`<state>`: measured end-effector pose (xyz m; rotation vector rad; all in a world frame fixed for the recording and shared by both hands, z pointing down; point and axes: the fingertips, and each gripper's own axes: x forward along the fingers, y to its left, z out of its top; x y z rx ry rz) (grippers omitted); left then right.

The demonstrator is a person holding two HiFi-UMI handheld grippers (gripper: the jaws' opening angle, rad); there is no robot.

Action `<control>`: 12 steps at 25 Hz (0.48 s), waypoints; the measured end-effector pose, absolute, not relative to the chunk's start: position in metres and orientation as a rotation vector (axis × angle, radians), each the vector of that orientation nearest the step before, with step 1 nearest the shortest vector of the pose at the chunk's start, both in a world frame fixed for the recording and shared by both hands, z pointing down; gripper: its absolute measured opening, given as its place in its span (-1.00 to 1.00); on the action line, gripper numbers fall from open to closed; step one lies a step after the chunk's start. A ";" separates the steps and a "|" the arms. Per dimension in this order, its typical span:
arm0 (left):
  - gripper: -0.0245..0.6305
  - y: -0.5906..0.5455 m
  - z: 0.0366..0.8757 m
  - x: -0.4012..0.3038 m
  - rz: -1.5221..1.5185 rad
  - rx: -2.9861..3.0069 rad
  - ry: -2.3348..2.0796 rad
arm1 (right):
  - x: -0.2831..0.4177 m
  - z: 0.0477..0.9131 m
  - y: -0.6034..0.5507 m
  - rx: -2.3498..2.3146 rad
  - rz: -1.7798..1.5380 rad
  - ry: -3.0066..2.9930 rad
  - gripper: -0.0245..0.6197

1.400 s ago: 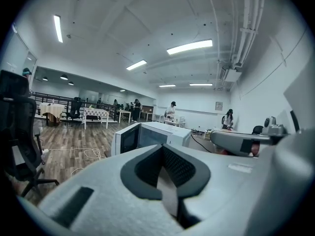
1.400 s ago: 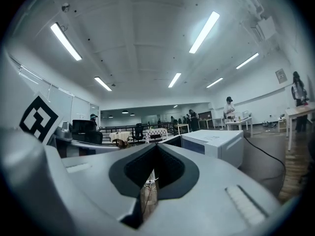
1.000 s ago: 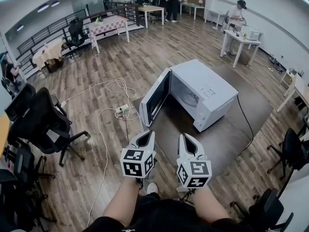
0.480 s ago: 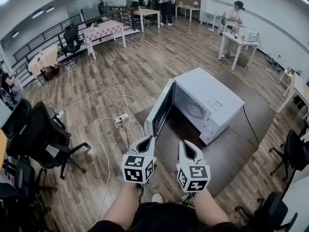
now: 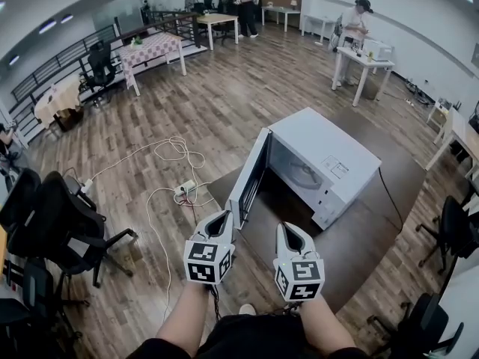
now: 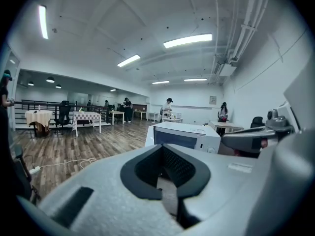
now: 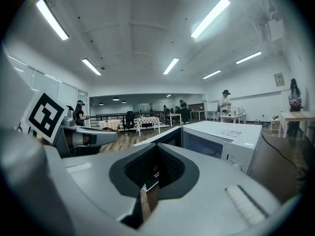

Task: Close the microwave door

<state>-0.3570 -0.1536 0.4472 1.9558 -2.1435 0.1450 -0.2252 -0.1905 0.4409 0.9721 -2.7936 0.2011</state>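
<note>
A white microwave [image 5: 329,159] stands on a dark brown table [image 5: 367,223], and its door [image 5: 247,176] is swung open toward the left. Both grippers hover side by side in front of it, near the table's front edge. My left gripper [image 5: 221,218] is shut with nothing in it, just below the door's free edge. My right gripper [image 5: 287,232] is also shut and empty, in front of the open cavity. The microwave [image 6: 186,135] lies ahead in the left gripper view. In the right gripper view the microwave [image 7: 224,137] and its door [image 7: 165,135] are a little right of the jaws.
Black office chairs [image 5: 63,215] stand at the left, another chair [image 5: 455,230] at the right. A power strip with white cables [image 5: 184,188] lies on the wooden floor left of the table. Tables and people fill the far end of the room, a white table [image 5: 363,54] nearest.
Both grippers and the head view have moved forward. The microwave and its open door now sit nearer and lower in the head view. The jaws stayed shut.
</note>
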 end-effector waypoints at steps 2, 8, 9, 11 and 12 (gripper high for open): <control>-0.90 -0.155 0.451 -0.361 0.166 1.982 -2.162 | -0.225 0.445 -0.193 0.980 0.204 -2.777 -0.90; -0.85 -0.155 0.476 -0.374 0.225 1.978 -2.109 | -0.231 0.446 -0.192 0.957 0.145 -2.768 -0.90; -0.81 -0.155 0.480 -0.377 0.238 1.978 -2.100 | -0.231 0.445 -0.192 0.959 0.141 -2.770 -0.90; -0.74 -0.157 0.487 -0.381 0.272 1.998 -2.082 | -0.229 0.445 -0.192 0.972 0.153 -2.771 -0.90; -0.70 -0.158 0.490 -0.383 0.288 2.011 -2.076 | -0.227 0.447 -0.192 0.976 0.160 -2.768 -0.90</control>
